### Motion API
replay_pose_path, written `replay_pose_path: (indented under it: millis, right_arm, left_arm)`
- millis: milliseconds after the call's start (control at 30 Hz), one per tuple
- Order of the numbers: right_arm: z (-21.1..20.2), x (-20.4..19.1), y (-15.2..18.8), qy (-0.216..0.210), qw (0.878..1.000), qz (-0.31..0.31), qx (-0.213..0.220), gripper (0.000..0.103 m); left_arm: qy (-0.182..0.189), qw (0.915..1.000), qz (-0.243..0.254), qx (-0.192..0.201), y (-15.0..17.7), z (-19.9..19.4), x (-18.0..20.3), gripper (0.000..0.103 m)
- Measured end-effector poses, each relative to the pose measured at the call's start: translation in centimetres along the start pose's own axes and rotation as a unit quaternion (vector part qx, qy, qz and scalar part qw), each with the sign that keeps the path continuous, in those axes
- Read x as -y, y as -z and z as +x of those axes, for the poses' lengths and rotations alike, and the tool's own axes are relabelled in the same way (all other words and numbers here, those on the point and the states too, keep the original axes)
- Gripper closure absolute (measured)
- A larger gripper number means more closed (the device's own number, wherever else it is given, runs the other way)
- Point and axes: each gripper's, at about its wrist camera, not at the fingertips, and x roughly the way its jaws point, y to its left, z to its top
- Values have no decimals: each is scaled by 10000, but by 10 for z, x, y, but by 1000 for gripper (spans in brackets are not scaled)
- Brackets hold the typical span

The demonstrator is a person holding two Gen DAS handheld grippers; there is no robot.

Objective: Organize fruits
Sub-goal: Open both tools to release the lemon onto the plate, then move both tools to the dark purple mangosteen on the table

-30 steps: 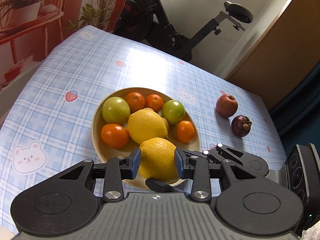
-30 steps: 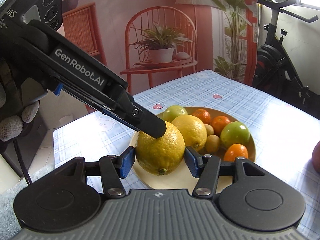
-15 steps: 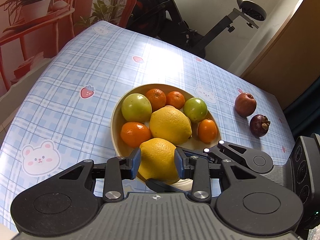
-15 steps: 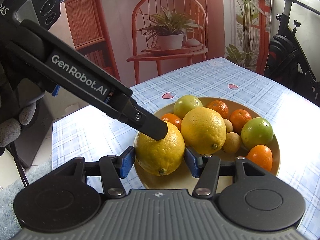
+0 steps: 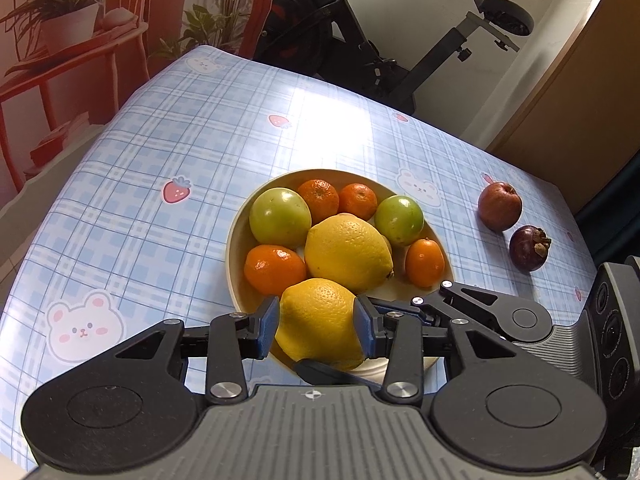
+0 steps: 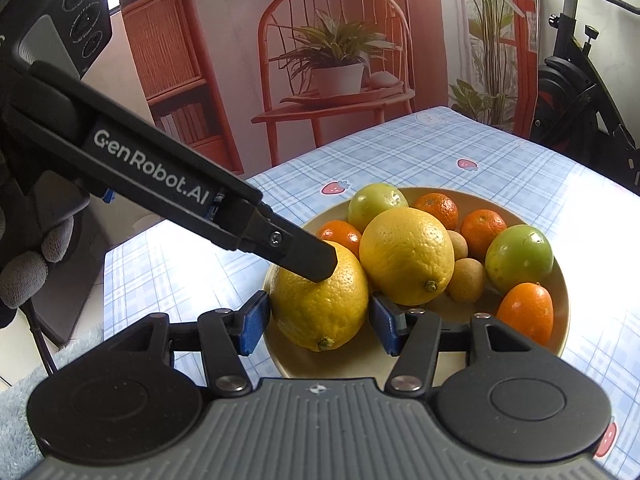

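The near lemon (image 5: pixel 320 320) sits at the front edge of the bowl (image 5: pixel 236 264), and both grippers bear on it at once. The left gripper (image 5: pixel 316 322) has its fingers (image 5: pixel 267 326) pressed against the lemon's two sides. The right gripper (image 6: pixel 318 316) brackets the same lemon crosswise; its left pad touches the peel, but whether the right pad does I cannot tell. Two grips on one fruit suggest a hand-over or a steadied set-down — the lemon's underside is hidden, so whether it rests in the bowl is unclear.

Behind it in the bowl lie a second lemon (image 5: pixel 348 252), two green fruits (image 5: pixel 280 216), several mandarins (image 5: pixel 274 268) and small brown fruits (image 6: pixel 466 280), packed close. Right of the bowl, well apart on the checked worktop (image 5: pixel 160 152), an apple (image 5: pixel 500 205) and a mangosteen (image 5: pixel 529 248) wait just beside each other — likely the next to be gathered.
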Motion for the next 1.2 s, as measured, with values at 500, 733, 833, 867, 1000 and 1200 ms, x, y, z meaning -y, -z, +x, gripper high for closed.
replay_pose_path:
  millis: [500,733,833,867,1000,1200]
  right_arm:
    - [-32,9,9,268,9994,203,116,45]
    - [-63,36,16,642,9959,524,348,45]
    - [-79,50,21,873,9931,628,474,45]
    - [-86,55,22,977,9918,650,515,45]
    - [-107,73,30,1343,9864,694,651,45]
    - [-134,100,41,1795,9764,855,846,45]
  left_arm:
    - [-60,9999,-134,73,2,-1,-2,56]
    - [-86,9998,-183,70,4,2,2,56]
    - [-116,9998,-180,61,4,3,5,56]
    - [-131,9997,-185,60,4,3,6,56]
    - [-248,9996,-143,78,4,2,11,57]
    - [-270,9987,-91,427,-4,-10,27,58]
